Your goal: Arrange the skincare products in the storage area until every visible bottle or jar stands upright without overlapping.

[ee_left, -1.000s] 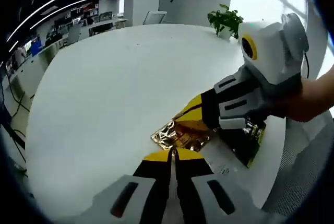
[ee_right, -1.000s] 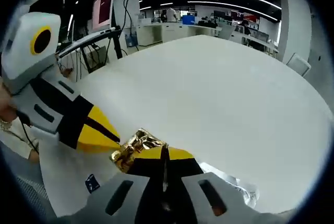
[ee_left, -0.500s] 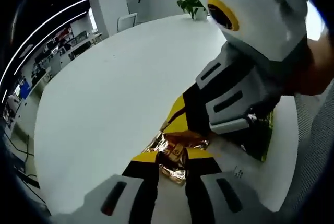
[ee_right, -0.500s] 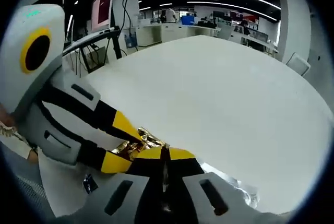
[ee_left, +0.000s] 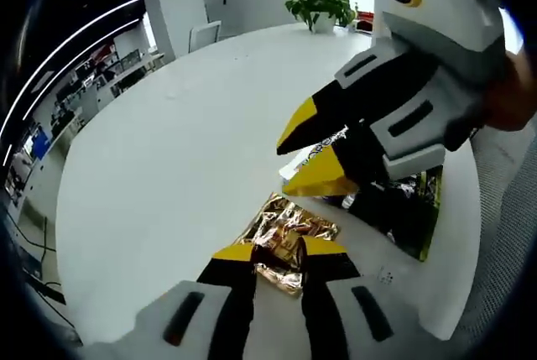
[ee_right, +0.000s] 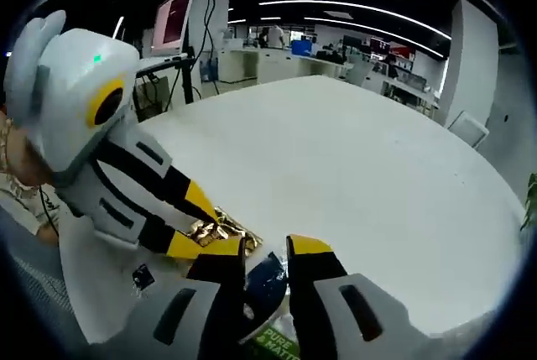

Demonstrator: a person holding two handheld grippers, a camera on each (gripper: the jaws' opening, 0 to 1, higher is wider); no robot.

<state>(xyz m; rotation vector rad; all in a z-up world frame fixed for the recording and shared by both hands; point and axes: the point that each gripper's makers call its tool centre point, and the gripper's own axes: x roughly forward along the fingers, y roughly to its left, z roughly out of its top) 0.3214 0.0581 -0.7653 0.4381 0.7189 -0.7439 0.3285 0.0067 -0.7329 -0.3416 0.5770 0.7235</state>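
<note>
One broad white table [ee_left: 168, 142] carries everything, with a potted plant [ee_left: 323, 6] at its far edge in the left gripper view. Above it in that view the right gripper [ee_left: 306, 154] hangs with its yellow-tipped jaws parted, a dark green-edged packet [ee_left: 403, 209] lying under it; in the right gripper view that packet [ee_right: 267, 286] sits between its spread jaws. The left gripper [ee_left: 279, 251] has its jaws closed in on a crinkled gold foil sachet [ee_left: 285, 230] lying flat on the table, the pinch also seen from the right gripper view [ee_right: 201, 230].
</note>
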